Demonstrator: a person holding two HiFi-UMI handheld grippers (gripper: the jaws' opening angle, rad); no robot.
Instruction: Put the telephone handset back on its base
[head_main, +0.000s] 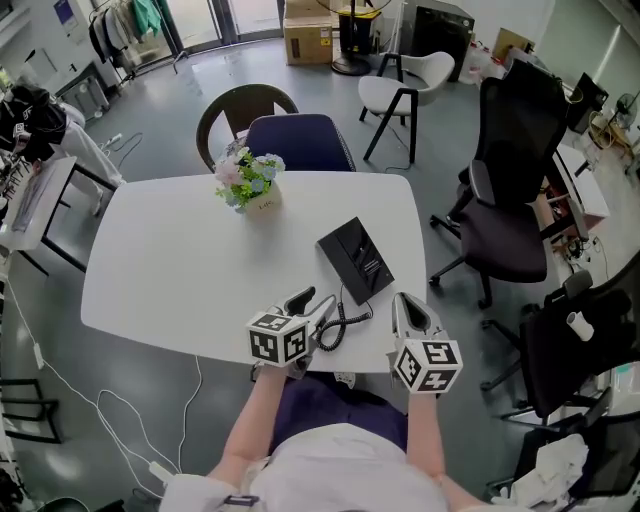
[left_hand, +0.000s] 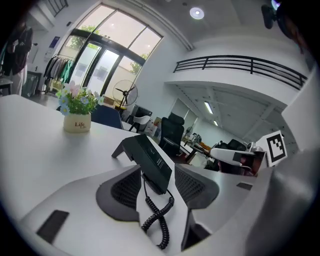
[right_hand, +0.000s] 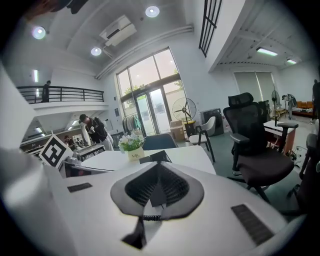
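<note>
My left claw (head_main: 311, 306) wide open, gripping nothing, just short of telephone base (head_main: 366, 268) near end. Handset (head_main: 342, 252) lies along base's left half. Coiled cord (head_main: 338, 325) trails from base toward left claw. My right claw (head_main: 412, 312) closed, empty, right of base.

Bare white rounded tabletop (head_main: 150, 260) spreads left, while the black wedge-shaped telephone base (head_main: 356, 260), its coiled black cord (head_main: 340, 325) and a cream flowerpot (head_main: 263, 203) block the centre.
</note>
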